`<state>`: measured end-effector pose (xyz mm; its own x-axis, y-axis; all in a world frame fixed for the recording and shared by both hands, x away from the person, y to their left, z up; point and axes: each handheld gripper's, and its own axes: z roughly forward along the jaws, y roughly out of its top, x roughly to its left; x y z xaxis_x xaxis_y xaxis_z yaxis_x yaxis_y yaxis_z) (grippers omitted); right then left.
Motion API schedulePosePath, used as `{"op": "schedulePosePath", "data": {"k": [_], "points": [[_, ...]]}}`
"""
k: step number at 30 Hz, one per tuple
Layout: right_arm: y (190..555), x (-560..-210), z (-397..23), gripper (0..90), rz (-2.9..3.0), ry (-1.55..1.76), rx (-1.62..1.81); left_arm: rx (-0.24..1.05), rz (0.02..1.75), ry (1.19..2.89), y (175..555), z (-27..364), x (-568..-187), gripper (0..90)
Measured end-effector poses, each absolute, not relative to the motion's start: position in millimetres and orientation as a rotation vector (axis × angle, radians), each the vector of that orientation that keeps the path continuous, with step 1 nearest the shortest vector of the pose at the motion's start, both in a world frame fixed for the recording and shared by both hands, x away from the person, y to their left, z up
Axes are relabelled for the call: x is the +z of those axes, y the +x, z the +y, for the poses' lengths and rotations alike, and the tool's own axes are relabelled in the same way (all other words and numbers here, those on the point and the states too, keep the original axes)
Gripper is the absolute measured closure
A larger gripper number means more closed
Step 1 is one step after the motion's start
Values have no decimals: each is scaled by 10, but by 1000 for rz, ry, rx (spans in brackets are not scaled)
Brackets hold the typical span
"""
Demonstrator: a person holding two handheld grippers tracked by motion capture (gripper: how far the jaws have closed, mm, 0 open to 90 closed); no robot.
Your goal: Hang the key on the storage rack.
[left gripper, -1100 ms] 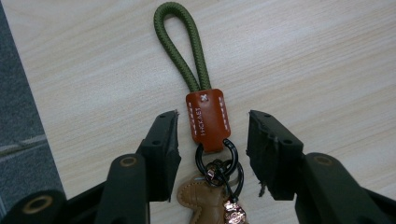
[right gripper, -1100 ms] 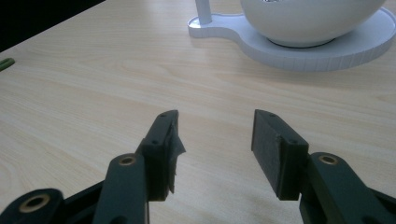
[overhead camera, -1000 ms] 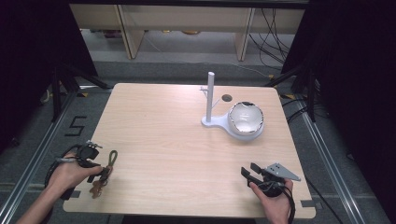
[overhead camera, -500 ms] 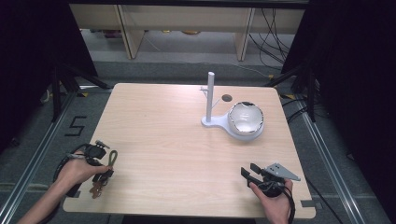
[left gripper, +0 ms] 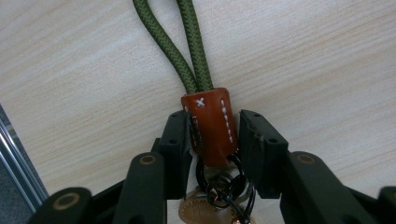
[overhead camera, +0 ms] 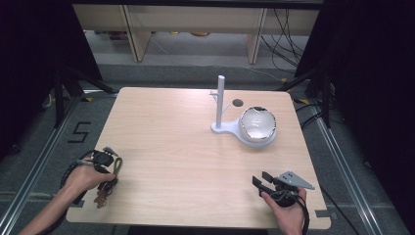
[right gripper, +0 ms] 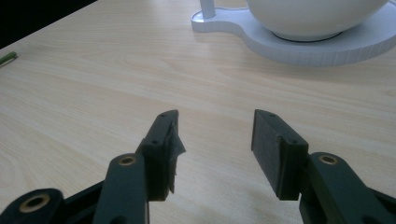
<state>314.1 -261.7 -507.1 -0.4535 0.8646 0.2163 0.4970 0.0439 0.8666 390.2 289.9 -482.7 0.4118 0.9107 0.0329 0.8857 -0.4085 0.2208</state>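
A key fob lies near the table's front left corner: a green cord loop runs into a brown stitched leather sleeve, with key rings below it. From above, the cord and the fob peek out beside my left hand. My left gripper straddles the sleeve. Its jaws have just been closing; the left pad is at the leather and a thin gap remains at the right pad. My right gripper rests open and empty at the front right.
A white stand with a post and a white bowl on its base sit at the back right. A dark round hole lies behind them. The table's left edge runs close to the fob.
My left gripper has shifted a little over the fob, and its jaws have narrowed around the leather sleeve. The right gripper has stayed put.
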Motion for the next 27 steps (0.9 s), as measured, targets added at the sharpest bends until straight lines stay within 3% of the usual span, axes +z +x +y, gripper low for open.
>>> {"op": "schedulePosePath", "data": {"k": [11,27], "points": [[3132,-5072,-2614,519,1964,1385,1382,188,1594,2463,3850,2909,-4825,746],[3127,-5070,-2603,514,1958,1400,1381,249,1465,2424,3755,3039,-4804,793]]}}
